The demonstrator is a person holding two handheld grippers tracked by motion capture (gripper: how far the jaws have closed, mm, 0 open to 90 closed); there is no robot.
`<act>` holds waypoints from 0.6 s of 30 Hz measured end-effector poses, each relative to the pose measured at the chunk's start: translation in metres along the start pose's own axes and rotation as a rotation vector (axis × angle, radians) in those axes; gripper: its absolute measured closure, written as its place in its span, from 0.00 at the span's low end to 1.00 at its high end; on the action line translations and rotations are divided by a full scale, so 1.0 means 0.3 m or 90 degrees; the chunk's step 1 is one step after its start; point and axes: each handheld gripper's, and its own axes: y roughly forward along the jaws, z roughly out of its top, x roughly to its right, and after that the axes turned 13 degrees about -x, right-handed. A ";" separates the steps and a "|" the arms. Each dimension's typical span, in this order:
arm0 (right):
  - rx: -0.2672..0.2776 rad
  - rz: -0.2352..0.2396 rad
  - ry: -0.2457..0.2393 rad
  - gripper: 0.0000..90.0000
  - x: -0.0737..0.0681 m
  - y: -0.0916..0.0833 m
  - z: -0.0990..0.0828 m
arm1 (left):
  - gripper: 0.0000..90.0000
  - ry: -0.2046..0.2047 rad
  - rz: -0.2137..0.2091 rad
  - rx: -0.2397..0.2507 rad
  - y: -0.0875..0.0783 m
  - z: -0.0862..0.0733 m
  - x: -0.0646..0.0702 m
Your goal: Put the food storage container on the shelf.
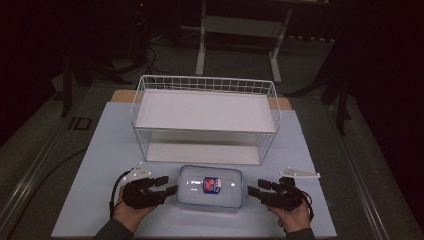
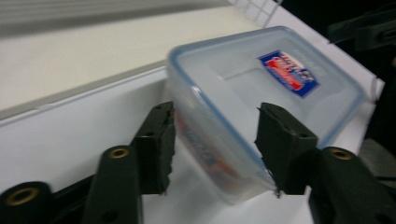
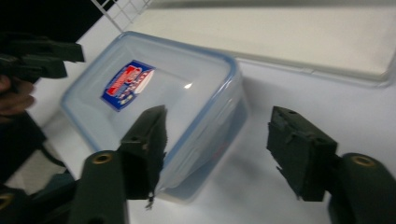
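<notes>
A clear plastic box (image 1: 210,187) with a blue-rimmed lid and a red and blue label lies on the white table, just in front of the wire basket. My left gripper (image 1: 168,186) is at the box's left end, open. In the left gripper view the box (image 2: 261,88) has one corner between the two spread jaws of the left gripper (image 2: 215,137). My right gripper (image 1: 253,191) is at the box's right end, also open. In the right gripper view a corner of the box (image 3: 154,88) reaches partway into the gap of the right gripper (image 3: 219,140).
A white wire basket (image 1: 205,85) stands behind the box, with a white board (image 1: 205,111) lying across it and another panel under it. The white tabletop (image 1: 100,165) ends close to my hands at the front. Beyond the table are dark floor and a white stand (image 1: 240,30).
</notes>
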 end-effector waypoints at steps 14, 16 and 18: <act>-0.084 0.062 0.037 0.22 -0.016 0.104 -0.017 | 0.31 -0.043 -0.051 -0.054 0.086 0.028 0.002; -0.092 0.077 0.046 0.22 -0.014 0.116 -0.017 | 0.30 -0.052 -0.071 -0.060 0.096 0.030 -0.005; -0.096 0.083 0.047 0.22 -0.013 0.127 -0.014 | 0.29 -0.061 -0.084 -0.064 0.104 0.031 -0.006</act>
